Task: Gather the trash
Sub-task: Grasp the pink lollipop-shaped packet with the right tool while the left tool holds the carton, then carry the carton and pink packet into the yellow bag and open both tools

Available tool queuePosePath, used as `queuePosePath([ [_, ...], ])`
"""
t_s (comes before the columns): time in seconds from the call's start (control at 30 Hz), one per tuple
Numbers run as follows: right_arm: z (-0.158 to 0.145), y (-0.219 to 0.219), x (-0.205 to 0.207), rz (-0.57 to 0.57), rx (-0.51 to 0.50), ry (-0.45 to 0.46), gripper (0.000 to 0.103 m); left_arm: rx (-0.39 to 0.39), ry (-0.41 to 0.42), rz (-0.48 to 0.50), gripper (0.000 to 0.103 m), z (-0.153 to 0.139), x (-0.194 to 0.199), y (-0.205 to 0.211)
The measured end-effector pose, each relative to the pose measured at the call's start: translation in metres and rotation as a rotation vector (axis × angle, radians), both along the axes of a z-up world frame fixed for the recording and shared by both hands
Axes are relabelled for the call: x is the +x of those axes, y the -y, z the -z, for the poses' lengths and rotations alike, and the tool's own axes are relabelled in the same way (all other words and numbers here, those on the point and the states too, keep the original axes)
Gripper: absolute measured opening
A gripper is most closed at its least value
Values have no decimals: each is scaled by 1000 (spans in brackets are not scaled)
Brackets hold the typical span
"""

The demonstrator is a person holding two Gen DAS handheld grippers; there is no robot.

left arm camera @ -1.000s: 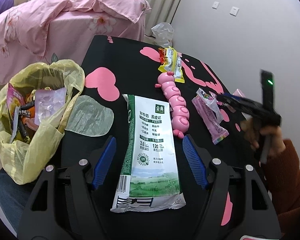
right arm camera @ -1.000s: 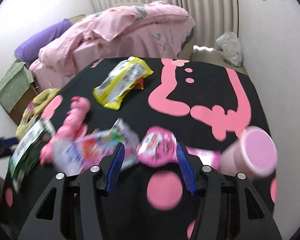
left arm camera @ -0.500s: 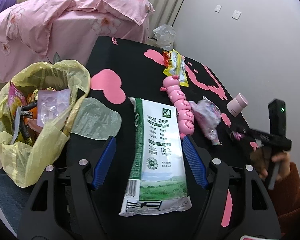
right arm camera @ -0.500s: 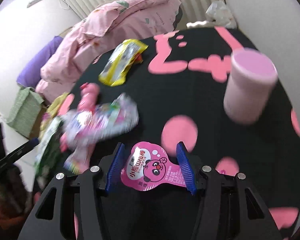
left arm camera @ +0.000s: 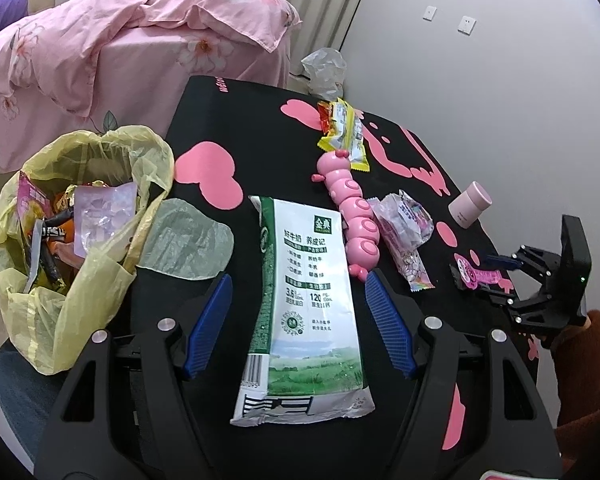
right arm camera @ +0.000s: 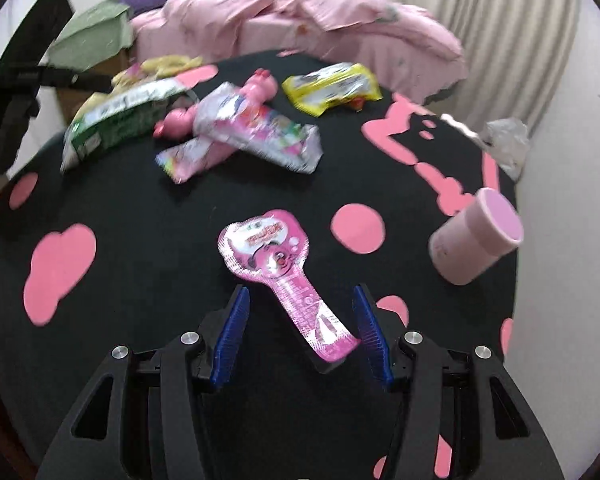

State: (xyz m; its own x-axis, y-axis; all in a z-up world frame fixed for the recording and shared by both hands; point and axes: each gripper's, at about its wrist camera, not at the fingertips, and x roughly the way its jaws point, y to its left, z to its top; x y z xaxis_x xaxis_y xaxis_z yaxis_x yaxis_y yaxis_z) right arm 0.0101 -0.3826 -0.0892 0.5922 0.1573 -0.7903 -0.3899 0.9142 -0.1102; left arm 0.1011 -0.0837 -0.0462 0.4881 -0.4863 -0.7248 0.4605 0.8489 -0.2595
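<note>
Right gripper has swung and rolled to straddle the pink wrapper, jaws released, ungrasped; left gripper stays released over the milk pouch.

White-and-green flat milk pouch: green brand square "金典"; heading "好牛奶 养成记"; figures "3.6" and "120". Other wrappers' print is illegible.

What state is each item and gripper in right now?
left gripper: open, astride the milk pouch.
milk pouch: flat, ungripped.
right gripper: open around the pink wrapper.
pink wrapper: flat, ungripped.
yellow trash bag: open, partly filled.
pink cup: upright.
</note>
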Motion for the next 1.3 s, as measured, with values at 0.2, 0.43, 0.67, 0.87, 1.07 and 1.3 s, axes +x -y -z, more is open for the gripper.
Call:
queuePosePath([
  [0.2,5,-15,32,-90,30,-57,51,21,-12,26,66,2,-1,8],
  [0.43,-2,-10,48,30,130,-123,49,49,-22,53,66,4,0,12],
  [0.67,-31,1,15,233,255,58,49,114,-47,88,74,5,13,30],
  [0.87,-33,-1,10,277,271,101,49,287,-17,112,74,8,40,57],
  [1.07,-41,-12,7,277,292,142,49,289,-167,45,59,25,78,60],
  [1.3,-69,-23,2,263,315,222,49,113,-38,11,58,-25,45,26],
])
